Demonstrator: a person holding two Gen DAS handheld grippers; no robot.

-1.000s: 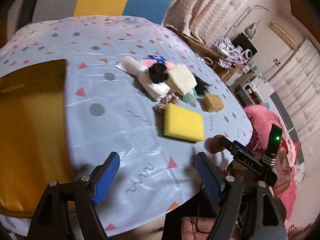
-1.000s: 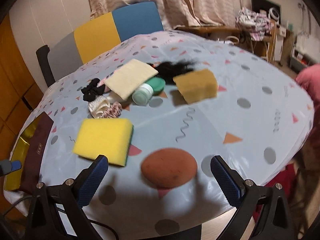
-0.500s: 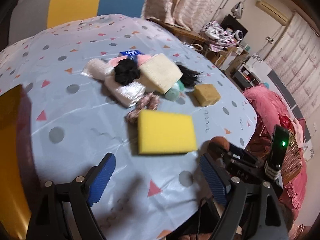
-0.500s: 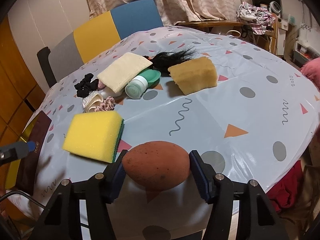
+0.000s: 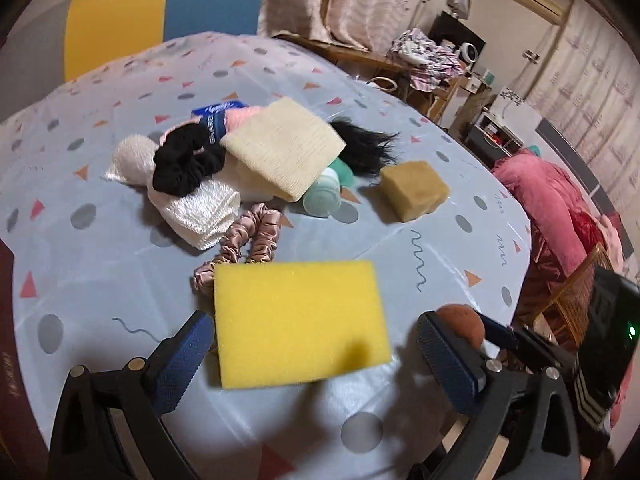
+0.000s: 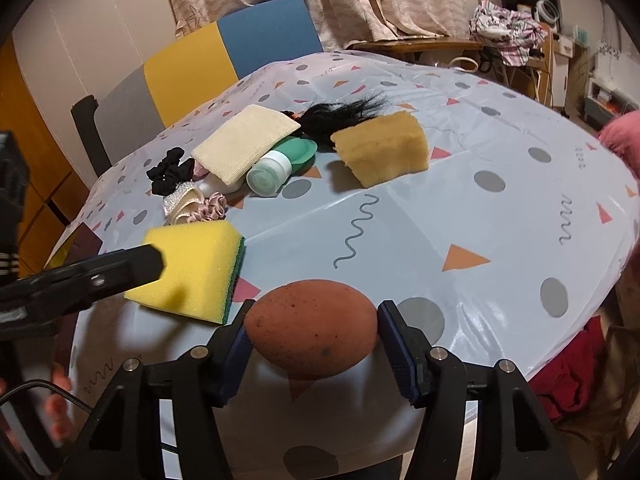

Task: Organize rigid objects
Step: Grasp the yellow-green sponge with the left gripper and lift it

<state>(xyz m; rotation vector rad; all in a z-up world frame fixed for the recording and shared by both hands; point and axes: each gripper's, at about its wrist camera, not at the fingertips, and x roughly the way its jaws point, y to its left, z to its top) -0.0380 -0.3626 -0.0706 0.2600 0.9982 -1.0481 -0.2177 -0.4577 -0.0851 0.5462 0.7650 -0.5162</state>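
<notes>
Two hand-held grippers work over a round table [image 6: 500, 184] draped in glossy patterned plastic; the right gripper [image 6: 312, 344] pinches a matte, egg-shaped brown sponge [image 6: 312, 334] at the near edge, its jaws pressed to both sides. The left gripper [image 5: 316, 346], whose jaws have just been opening, stands spread wide around a porous yellow sponge [image 5: 298, 320] with a green scouring layer, lying flat and untouched by the pads; behind lie a tan foam block [image 6: 382, 152], a capped green bottle [image 6: 270, 174] on its side, a woven beige cloth [image 5: 282, 146] and satin scrunchies [image 5: 246, 246].

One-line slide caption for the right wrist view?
Right gripper shut on brown egg-shaped sponge; yellow sponge beside it on patterned tablecloth.
</notes>
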